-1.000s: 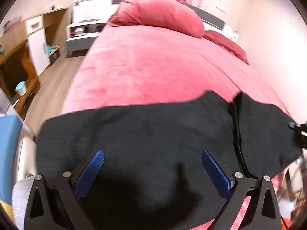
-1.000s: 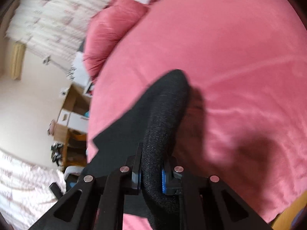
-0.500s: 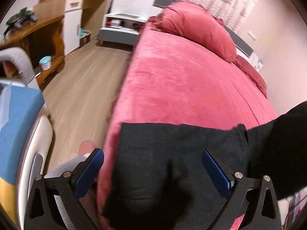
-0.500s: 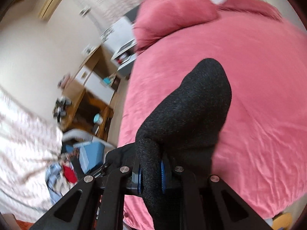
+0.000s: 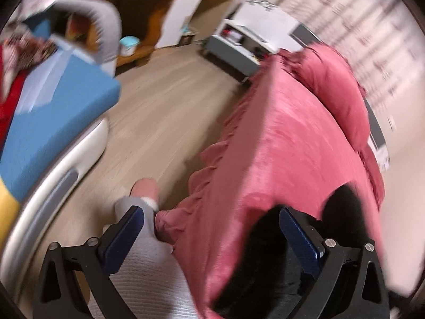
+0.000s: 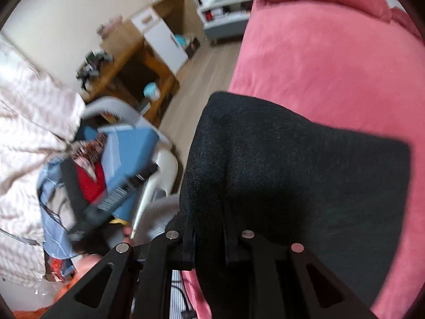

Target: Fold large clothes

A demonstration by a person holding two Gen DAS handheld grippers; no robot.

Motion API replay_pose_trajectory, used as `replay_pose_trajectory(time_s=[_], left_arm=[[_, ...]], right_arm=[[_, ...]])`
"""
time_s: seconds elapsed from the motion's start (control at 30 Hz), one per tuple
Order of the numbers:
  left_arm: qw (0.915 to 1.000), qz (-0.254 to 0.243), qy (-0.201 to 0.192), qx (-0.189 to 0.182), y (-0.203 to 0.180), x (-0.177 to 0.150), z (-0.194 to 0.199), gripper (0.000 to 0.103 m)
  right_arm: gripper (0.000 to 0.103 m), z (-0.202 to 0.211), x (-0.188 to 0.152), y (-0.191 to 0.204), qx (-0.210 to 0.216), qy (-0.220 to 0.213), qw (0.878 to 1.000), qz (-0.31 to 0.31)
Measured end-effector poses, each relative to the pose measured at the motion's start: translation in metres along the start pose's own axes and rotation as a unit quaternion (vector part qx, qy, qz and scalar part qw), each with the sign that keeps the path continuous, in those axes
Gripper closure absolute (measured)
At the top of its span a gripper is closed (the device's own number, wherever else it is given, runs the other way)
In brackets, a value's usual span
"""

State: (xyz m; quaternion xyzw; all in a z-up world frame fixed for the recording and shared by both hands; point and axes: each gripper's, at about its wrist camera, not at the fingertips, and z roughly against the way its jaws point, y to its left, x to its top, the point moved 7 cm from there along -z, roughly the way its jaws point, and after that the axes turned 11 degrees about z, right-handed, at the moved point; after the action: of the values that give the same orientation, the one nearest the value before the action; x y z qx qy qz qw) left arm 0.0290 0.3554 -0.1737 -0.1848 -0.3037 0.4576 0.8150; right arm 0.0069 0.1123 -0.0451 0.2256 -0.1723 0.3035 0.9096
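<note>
pink bed [image 6: 332, 61] — black garment [image 6: 305, 164] draped at its near edge — pillows [image 5: 337, 90] beyond.

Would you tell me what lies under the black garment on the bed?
Under the black garment the pink bedspread shows on its far side and right. The right gripper is shut on a fold of it. What else the garment covers cannot be seen.

Black garment [image 6: 305, 175] in right gripper's [image 6: 209, 247] jaws
</note>
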Motion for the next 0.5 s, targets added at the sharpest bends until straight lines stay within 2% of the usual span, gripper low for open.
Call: replay_pose_trajectory(time_s=[0.03, 0.1, 0.2, 0.33, 0.4, 0.5], left_arm=[[1.0, 0.007, 0.003, 0.001, 0.004, 0.0, -0.002, 0.001], [0.9997, 0.021, 0.014, -0.002, 0.011, -0.003, -0.005, 0.001], [0.9993, 0.03, 0.023, -0.004, 0.013, -0.005, -0.009, 0.001], [0.9987, 0.031, 0.04, -0.003, 0.012, -0.01, -0.016, 0.001], [0.9985, 0.033, 0.044, -0.001, 0.014, -0.011, -0.018, 0.001], [0.9985, 0.037, 0.041, 0.001, 0.016, -0.011, -0.017, 0.001]], right_arm=[[0.088, -0.02, -0.006, 0.002, 0.009, 0.011, 1.0, -0.015], [0.088, -0.029, -0.012, 0.004, 0.018, 0.003, 0.999, -0.029], [0.088, -0.014, -0.006, 0.01, 0.018, -0.006, 0.999, -0.028], [0.088, 0.022, 0.008, 0.03, 0.037, -0.043, 0.998, -0.007], [0.088, 0.018, 0.009, 0.042, 0.027, -0.042, 0.998, 0.029], [0.081, -0.026, 0.001, 0.049, -0.018, -0.007, 0.998, 0.063]])
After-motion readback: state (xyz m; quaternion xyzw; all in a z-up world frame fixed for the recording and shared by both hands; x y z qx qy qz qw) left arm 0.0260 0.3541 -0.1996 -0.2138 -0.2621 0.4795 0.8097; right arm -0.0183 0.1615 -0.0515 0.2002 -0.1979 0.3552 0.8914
